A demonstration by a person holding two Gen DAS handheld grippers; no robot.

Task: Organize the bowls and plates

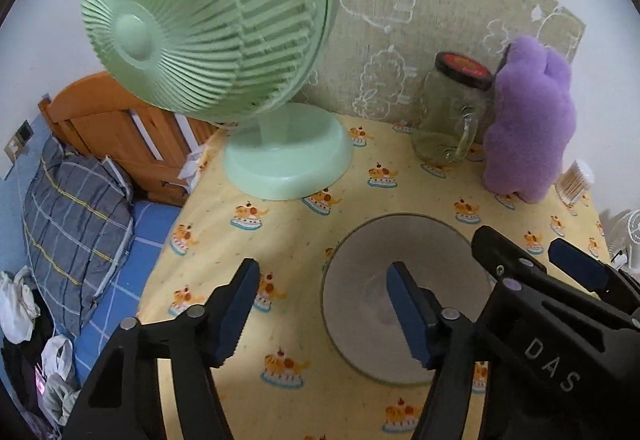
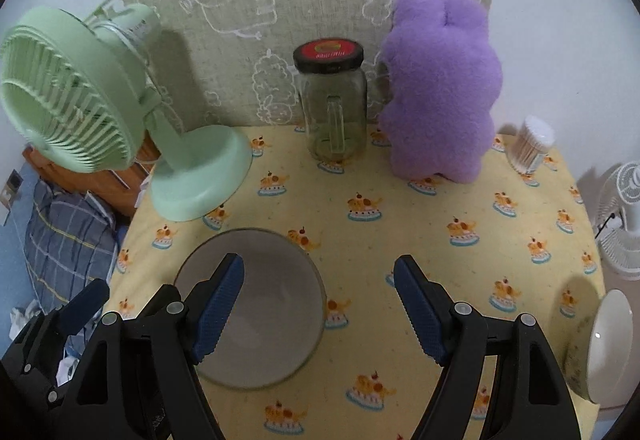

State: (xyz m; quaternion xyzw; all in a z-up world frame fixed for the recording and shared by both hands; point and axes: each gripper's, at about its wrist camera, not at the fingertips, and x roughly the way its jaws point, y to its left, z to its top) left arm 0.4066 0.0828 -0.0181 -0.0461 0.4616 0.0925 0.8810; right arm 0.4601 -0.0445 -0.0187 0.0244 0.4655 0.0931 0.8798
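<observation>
Left wrist view shows the counter with a fan and a grey bowl near the front. Left claw is spread, one finger over the bowl, gripping nothing. Right claw is also spread and empty.

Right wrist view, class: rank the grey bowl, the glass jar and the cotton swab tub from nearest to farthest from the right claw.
1. Grey bowl: directly under the right claw, beneath its left finger.
2. Glass jar: straight ahead, at the table's back edge.
3. Cotton swab tub: far back right corner, beyond the purple plush.
</observation>
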